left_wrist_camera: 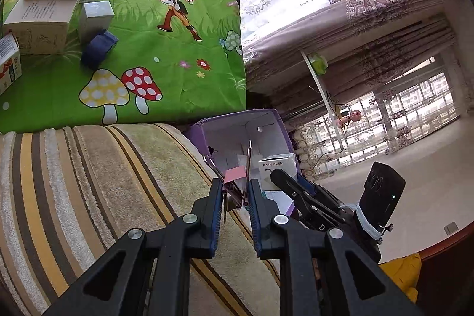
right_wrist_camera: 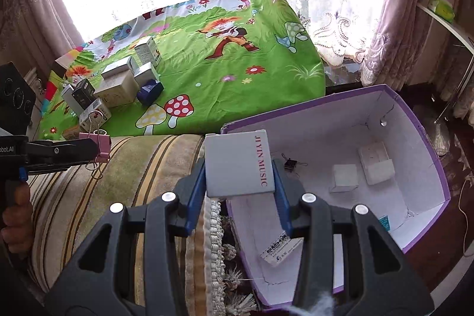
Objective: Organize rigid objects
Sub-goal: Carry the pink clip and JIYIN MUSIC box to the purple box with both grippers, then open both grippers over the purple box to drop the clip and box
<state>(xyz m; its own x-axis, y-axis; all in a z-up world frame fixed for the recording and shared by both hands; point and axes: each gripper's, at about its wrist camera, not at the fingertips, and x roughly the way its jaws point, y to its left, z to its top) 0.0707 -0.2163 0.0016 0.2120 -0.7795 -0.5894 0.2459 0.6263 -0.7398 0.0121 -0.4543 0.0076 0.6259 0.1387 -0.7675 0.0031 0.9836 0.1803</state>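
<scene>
Both claws were loaded: left gripper (left_wrist_camera: 234,191) pinched a pink binder clip (left_wrist_camera: 234,175), right gripper (right_wrist_camera: 240,191) clamped a white box (right_wrist_camera: 238,163); either could have missed the purple box (right_wrist_camera: 426,150) if released early.

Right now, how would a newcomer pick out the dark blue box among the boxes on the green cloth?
Start at the green cartoon mushroom cloth and find its cluster of white cardboard boxes. The small dark blue box lies tipped at the cluster's edge nearest the red spotted mushroom; it is the only blue one.

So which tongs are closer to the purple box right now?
Right. The right tongs hold a white box over the purple box's near edge; the left tongs, gripping a pink binder clip, hang over the striped sofa.
</scene>
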